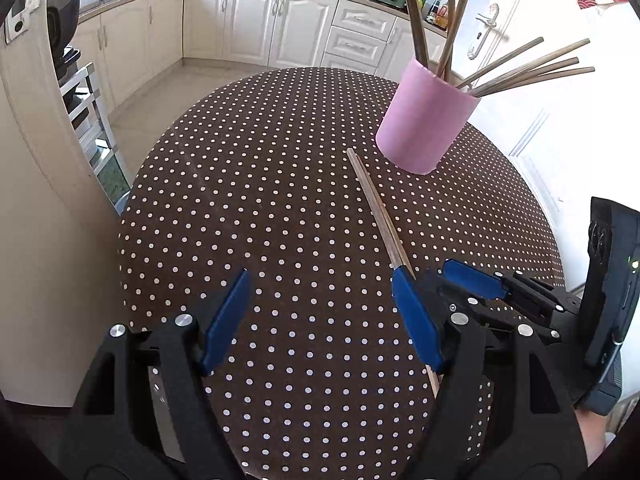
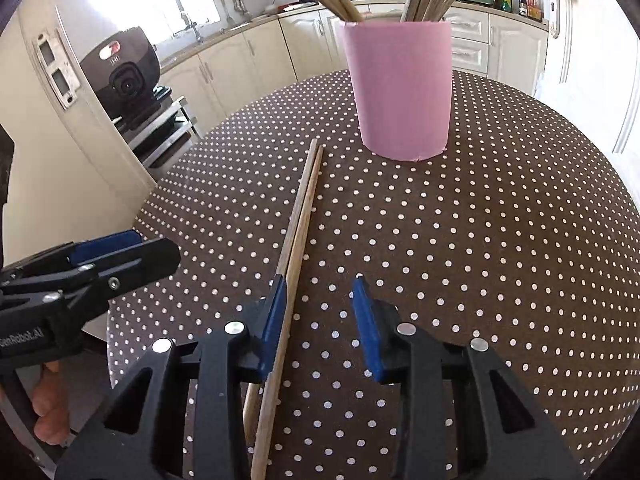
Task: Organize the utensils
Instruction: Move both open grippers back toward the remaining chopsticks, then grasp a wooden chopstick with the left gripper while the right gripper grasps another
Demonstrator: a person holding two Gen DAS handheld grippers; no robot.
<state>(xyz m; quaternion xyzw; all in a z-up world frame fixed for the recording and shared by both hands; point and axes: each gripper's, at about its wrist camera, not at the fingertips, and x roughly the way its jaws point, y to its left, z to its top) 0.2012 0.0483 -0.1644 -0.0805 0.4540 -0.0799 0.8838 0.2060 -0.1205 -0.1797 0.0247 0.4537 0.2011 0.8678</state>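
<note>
A pair of wooden chopsticks (image 1: 376, 208) (image 2: 302, 216) lies side by side on the polka-dot table, tips toward a pink cup (image 1: 424, 120) (image 2: 402, 88) that holds several more chopsticks. My right gripper (image 2: 320, 280) (image 1: 436, 276) is low over the pair's near end. Its jaws stand partly apart. One stick runs along the inner face of its left pad (image 2: 276, 316), the other passes under that finger, and the right pad is clear of both. My left gripper (image 1: 322, 274) (image 2: 156, 246) hovers open beside it, with only tablecloth between its fingers.
The round table (image 1: 260, 200) (image 2: 500, 220) has a brown cloth with white dots. A tall cream appliance (image 1: 36, 220) stands close on the left, with a black cooker (image 2: 128, 72) on a rack behind it. Cabinets line the far wall. A white door (image 1: 500, 20) stands at the right.
</note>
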